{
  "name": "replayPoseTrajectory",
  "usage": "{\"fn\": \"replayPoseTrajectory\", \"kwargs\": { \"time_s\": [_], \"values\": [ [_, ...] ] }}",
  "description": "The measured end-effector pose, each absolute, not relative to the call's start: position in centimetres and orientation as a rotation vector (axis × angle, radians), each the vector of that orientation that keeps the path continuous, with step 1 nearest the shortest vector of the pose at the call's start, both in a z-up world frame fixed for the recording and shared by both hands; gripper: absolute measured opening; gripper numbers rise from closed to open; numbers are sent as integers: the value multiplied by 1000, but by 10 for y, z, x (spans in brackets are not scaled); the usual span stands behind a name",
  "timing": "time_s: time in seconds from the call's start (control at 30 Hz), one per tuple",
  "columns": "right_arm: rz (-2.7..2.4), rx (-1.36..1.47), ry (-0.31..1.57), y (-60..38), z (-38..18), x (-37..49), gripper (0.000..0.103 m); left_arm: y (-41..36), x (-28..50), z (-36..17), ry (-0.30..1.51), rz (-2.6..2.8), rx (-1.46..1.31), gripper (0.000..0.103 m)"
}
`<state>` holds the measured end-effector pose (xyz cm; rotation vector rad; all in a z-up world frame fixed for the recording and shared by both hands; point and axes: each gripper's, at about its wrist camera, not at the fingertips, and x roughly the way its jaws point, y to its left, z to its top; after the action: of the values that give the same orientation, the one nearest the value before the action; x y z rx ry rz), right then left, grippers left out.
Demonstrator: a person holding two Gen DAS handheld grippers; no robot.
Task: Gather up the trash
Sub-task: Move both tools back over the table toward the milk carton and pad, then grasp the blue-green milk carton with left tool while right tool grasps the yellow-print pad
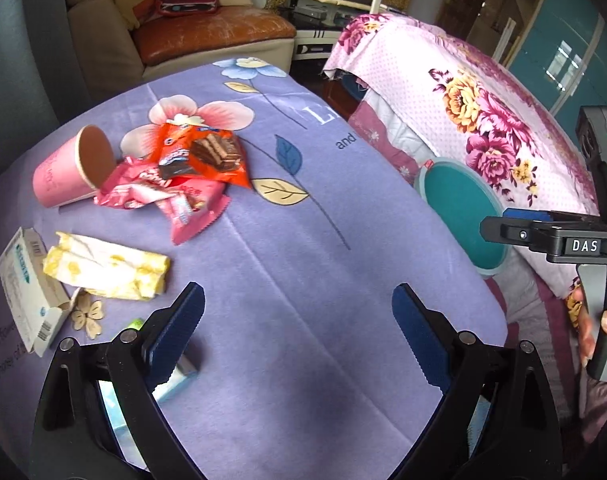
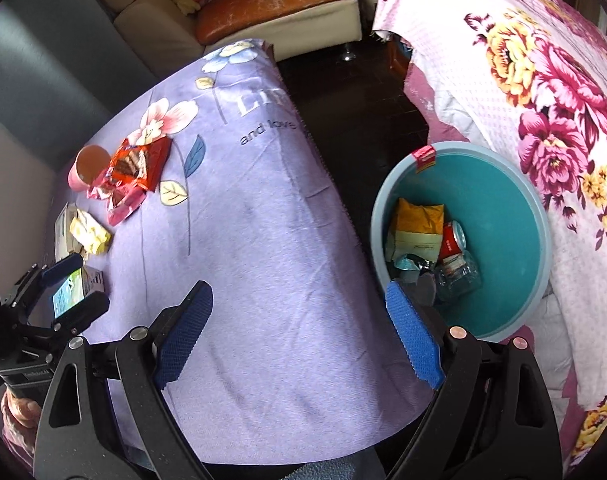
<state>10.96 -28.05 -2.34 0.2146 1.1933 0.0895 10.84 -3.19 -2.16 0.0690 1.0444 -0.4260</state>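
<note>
Trash lies clustered on the left part of the counter [image 1: 303,220], which is draped in a purple flowered cloth. Farthest left is a white carton [image 1: 21,280] with its flap open. Beyond it a pink paper cup [image 1: 63,176] lies on its side, mouth toward the wrappers. Next comes a crumpled yellow-and-white tissue pack [image 1: 111,268], just beside the carton. A pink wrapper [image 1: 159,196] touches the cup's rim, and an orange wafer wrapper [image 1: 207,156] overlaps it.

The left gripper [image 1: 299,300] hovers over bare cloth nearer the camera than that pile. Its jaws are spread wide with nothing clamped. A small blue-green carton [image 1: 179,376] lies on the cloth under its left finger, and the right wrist view shows it framed between the two fingers.

The right gripper [image 2: 299,296] hangs over the counter's right edge, also released and empty. All the counter trash sits well to its left. Past its right finger stands a teal bin [image 2: 503,184] on the floor, between the counter and a bed under a floral quilt [image 2: 543,100]. Inside the bin lie a yellow bag [image 2: 419,220], a red can [image 2: 453,242] and a clear plastic bottle [image 2: 461,276].
</note>
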Motion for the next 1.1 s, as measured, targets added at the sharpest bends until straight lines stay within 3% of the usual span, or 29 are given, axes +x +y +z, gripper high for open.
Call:
{"fn": "replayPoseTrajectory", "kwargs": {
  "time_s": [0.43,1.0,1.1],
  "values": [
    [264,-47,1294,-163,-32,126,84,78,89,-40,1079,-390,144,95],
    [325,-153,1363,-106,-61,146,84,83,101,-80,1115,-454,195,95],
    [324,-150,1369,-106,-62,148,84,81,99,-82,1105,-456,178,84]
  ]
}}
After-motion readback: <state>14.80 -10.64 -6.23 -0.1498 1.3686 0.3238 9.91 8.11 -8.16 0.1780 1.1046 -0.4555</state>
